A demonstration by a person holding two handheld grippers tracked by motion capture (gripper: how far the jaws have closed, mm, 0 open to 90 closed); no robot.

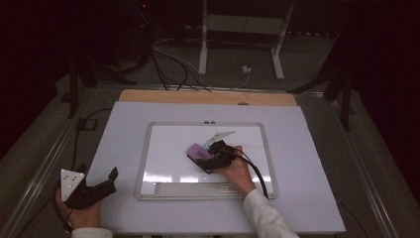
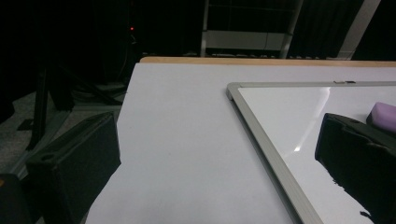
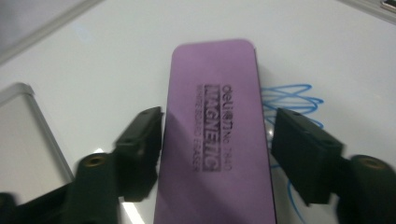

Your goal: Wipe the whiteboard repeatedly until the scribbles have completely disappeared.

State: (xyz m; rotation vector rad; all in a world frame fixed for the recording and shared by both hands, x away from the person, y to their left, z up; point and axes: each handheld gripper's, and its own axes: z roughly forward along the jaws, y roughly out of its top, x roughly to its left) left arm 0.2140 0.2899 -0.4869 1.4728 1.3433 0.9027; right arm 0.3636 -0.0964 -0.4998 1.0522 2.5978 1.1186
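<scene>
The high view is looking forward and down over the whole whiteboard (image 1: 148, 163). The left gripper view is sitting low off its 8 o'clock corner, facing 1 o'clock. The right gripper view is hovering close above the purple eraser (image 3: 217, 126), which all three are sharing.

left gripper (image 1: 113, 179), held in the left hand (image 1: 84, 214), rests low with jaws spread wide. right gripper (image 3: 217, 154), in the right hand (image 1: 238, 171), reaches forward, jaws parted.

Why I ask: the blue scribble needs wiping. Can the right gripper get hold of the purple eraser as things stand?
Probably yes: the right gripper is open with its jaws either side of the purple eraser, nothing between them.
</scene>
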